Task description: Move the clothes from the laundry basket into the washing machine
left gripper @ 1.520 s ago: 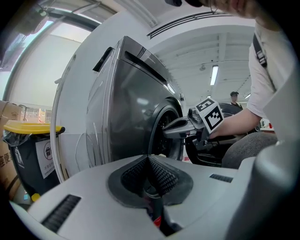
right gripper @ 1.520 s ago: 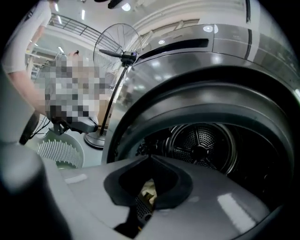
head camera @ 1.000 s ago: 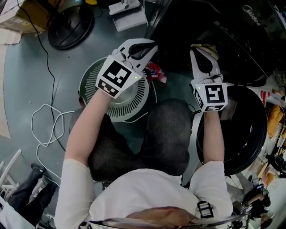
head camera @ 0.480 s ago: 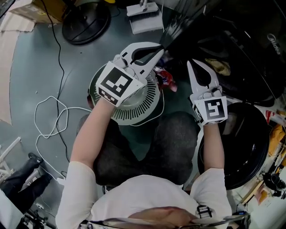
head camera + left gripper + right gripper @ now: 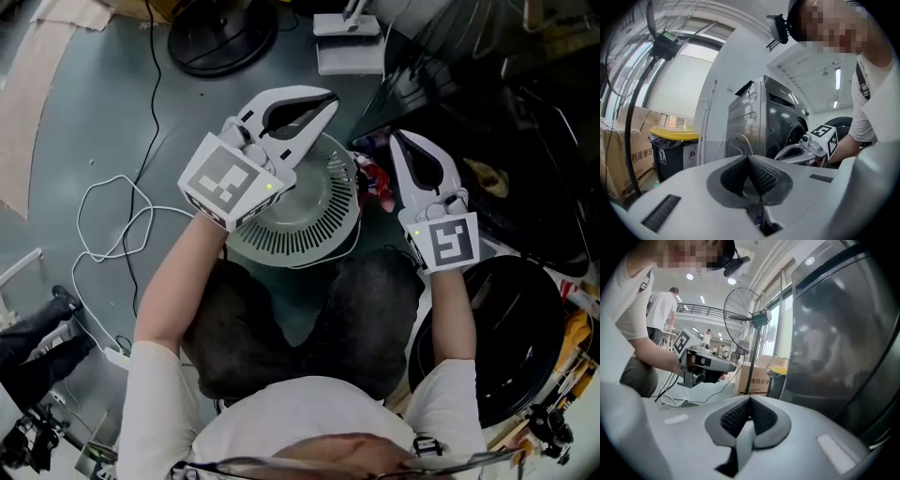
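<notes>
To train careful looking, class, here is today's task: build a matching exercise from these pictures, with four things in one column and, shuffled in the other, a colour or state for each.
Things:
1 laundry basket
2 washing machine
3 cable
4 bin lid

Descriptions:
A yellow
B shiny dark grey
C lying in loops on the floor
D round, white, slotted

Pairs: 1-D, 2-B, 3-C, 4-A
</notes>
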